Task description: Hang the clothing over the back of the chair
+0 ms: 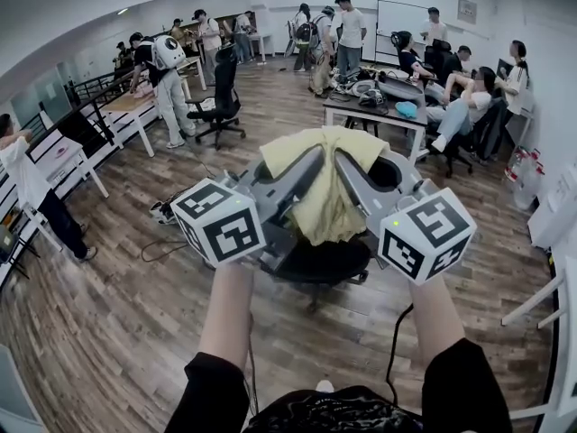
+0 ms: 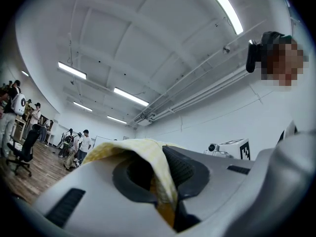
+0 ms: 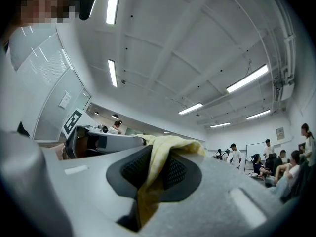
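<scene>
The soft, light yellow garment [image 1: 326, 201] hangs limp above the black chair [image 1: 322, 264], with the left claw [image 2: 164, 179] and the right claw [image 3: 150, 177] each pinched tight on its top edge, a spread hold that should let it drape easily.

Left hand-held gripper [image 1: 305, 171], right hand-held gripper [image 1: 353, 174]: side by side, tight on clothing [image 1: 326, 207]

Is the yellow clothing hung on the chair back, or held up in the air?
Held up. The left gripper and right gripper are each shut on the yellow clothing, which droops bunched between them above the black chair.
</scene>
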Motion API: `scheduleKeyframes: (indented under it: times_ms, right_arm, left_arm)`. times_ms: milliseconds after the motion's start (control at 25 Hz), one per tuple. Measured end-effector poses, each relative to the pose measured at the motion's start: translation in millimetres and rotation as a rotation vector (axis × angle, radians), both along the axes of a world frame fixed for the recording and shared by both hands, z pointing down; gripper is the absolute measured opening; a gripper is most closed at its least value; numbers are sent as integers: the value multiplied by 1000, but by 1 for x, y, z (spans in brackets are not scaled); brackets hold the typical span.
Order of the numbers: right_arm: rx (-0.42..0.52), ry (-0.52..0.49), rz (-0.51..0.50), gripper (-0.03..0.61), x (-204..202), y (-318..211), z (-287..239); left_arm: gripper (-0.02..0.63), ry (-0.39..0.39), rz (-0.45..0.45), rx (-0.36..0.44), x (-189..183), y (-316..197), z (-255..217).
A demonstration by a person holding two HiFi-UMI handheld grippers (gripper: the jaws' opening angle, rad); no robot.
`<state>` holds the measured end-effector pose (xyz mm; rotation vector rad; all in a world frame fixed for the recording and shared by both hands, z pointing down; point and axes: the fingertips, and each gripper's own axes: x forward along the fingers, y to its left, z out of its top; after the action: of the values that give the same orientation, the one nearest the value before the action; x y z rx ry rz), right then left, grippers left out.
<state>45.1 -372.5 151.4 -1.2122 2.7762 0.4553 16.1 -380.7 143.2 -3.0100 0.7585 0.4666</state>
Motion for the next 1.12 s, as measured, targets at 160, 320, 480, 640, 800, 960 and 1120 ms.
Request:
scheduleKeyframes:
  times_ms: [160,320,480,640,800,960,1120]
  right_arm:
    - [-41,6,-5,34,3,-24,8]
    - [-62,18,-14,33,5,-38,17]
    - [-76,8,-19,34,6,-49,24]
    - [-106,1,-32,34,5,-65,32]
    - [-156,0,-52,34,4,-74,46]
    - [-217,16,-59,34,3,-78,61]
    - [-307,68,-64,32,2,-81,73]
  left_arm:
    - [49,3,-3,-22,4,-23,7]
    - [49,1,-1,-36,6,-38,16]
    - [49,9,3,-48,7,-49,22]
    - [49,12,-2,-77,5,-65,31]
    - [49,16,-8,-120,4,-75,45]
    - [49,7,11,-173,2,-79,59]
    - [49,3,51,-257,4,-83,72]
